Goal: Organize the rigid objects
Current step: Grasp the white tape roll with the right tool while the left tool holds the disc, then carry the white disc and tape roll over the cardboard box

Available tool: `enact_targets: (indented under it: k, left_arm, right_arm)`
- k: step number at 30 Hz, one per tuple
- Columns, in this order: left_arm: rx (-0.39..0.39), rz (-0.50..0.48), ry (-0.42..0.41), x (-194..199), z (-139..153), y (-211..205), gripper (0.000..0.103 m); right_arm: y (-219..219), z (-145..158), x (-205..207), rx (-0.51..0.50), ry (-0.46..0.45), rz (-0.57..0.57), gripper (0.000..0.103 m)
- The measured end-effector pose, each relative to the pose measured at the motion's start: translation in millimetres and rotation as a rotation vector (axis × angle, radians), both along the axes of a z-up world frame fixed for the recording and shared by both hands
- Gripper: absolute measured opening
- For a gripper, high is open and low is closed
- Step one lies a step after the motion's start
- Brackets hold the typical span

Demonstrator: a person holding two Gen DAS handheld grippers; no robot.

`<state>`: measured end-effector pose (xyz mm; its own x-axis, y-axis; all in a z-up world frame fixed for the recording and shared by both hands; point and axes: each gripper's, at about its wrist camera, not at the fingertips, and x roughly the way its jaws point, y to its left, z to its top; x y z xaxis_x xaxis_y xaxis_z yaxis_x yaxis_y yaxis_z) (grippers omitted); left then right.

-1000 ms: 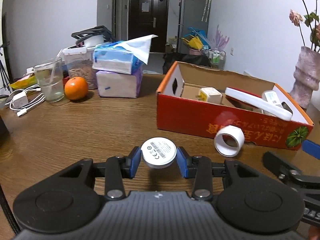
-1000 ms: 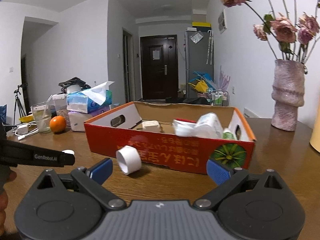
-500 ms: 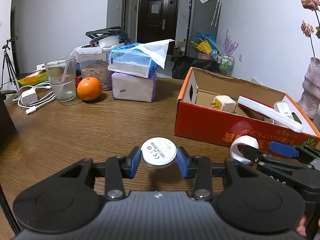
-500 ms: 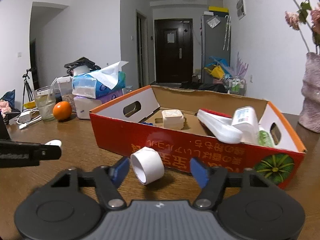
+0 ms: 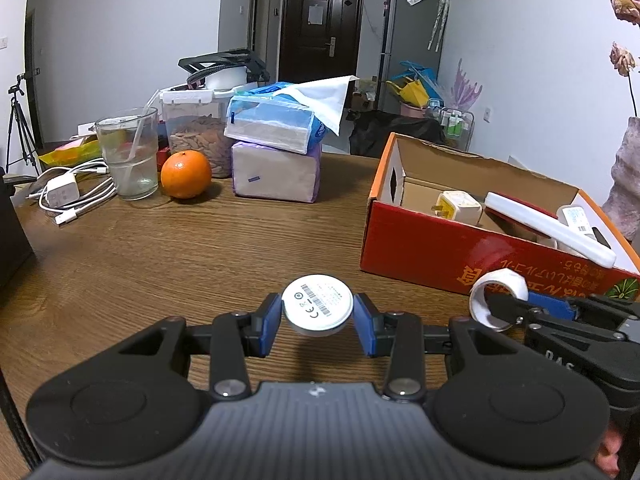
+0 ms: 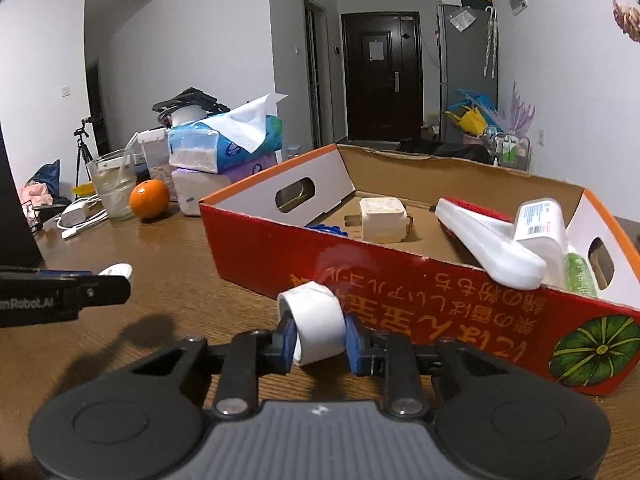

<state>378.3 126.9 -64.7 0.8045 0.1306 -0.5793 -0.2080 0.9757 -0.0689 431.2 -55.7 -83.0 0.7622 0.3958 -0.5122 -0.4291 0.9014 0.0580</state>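
Note:
My left gripper (image 5: 317,319) is shut on a round white disc (image 5: 317,309) with a barcode label, held just above the wooden table (image 5: 160,248). My right gripper (image 6: 318,336) is shut on a white tape roll (image 6: 316,327) right in front of the red cardboard box (image 6: 400,280). That roll (image 5: 498,300) and the right gripper's fingers (image 5: 548,309) also show at the right in the left wrist view. The box (image 5: 420,252) holds a cream plug adapter (image 6: 382,218), a long white tool (image 6: 488,242) and a white bottle (image 6: 540,224).
At the back left stand a glass with a straw (image 5: 128,152), an orange (image 5: 186,174), stacked tissue packs (image 5: 276,152), a food container (image 5: 192,136) and a white charger with cables (image 5: 64,194). A pink vase (image 5: 626,176) is behind the box.
The right gripper moved left up to the tape roll and its wide-open jaws closed on it. The left gripper kept its hold on the disc, its view swinging slightly left.

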Motion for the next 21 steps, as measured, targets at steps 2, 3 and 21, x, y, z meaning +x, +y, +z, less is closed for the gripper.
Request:
enact_targets:
  k: [2, 3, 21]
  left_arm:
    - [0.0, -0.001, -0.001, -0.1, -0.1, -0.3, 0.04]
    - [0.001, -0.001, -0.002, 0.0, 0.1, -0.3, 0.04]
    - [0.029, -0.019, -0.064, -11.2, 14.8, -15.3, 0.04]
  right_arm:
    - [-1.3, 2.8, -4.9, 0.011, -0.014, -0.001, 0.024]
    - [-2.9, 4.1, -7.9, 0.017, -0.021, -0.001, 0.024]
    - [-40.2, 36.7, -42.6, 0.134, -0.118, -0.046, 0.023]
